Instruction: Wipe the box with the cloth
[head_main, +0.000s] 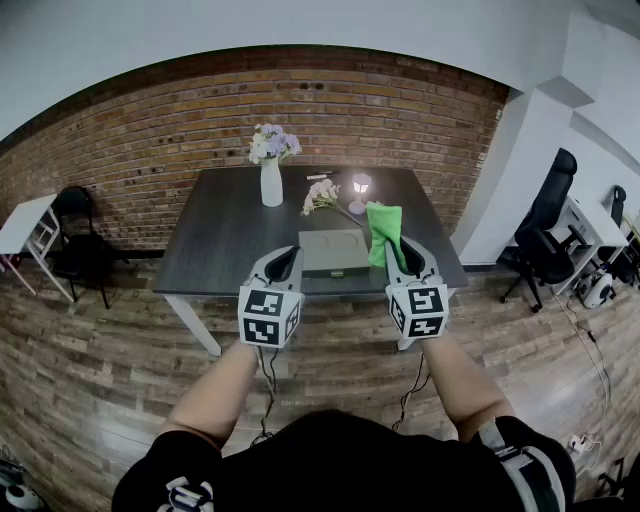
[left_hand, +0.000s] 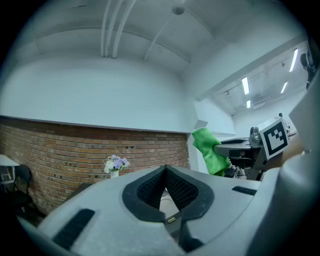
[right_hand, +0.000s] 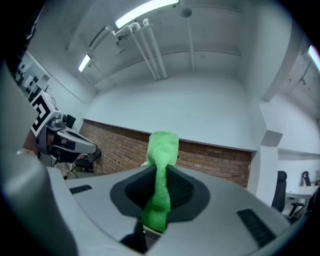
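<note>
A flat grey-green box (head_main: 333, 252) lies near the front edge of the dark table (head_main: 230, 240). My right gripper (head_main: 393, 246) is raised just right of the box, shut on a green cloth (head_main: 385, 234) that sticks up and out past the jaw tips. In the right gripper view the cloth (right_hand: 161, 170) runs between the jaws. My left gripper (head_main: 289, 254) hovers at the box's left front corner; its jaws (left_hand: 165, 169) meet with nothing between them. The cloth (left_hand: 209, 149) also shows in the left gripper view.
On the table behind the box stand a white vase of flowers (head_main: 271, 172), a small lit lamp (head_main: 360, 186) and a loose flower sprig (head_main: 322, 196). A black chair (head_main: 82, 250) stands left, an office chair (head_main: 543, 235) right. A brick wall backs the table.
</note>
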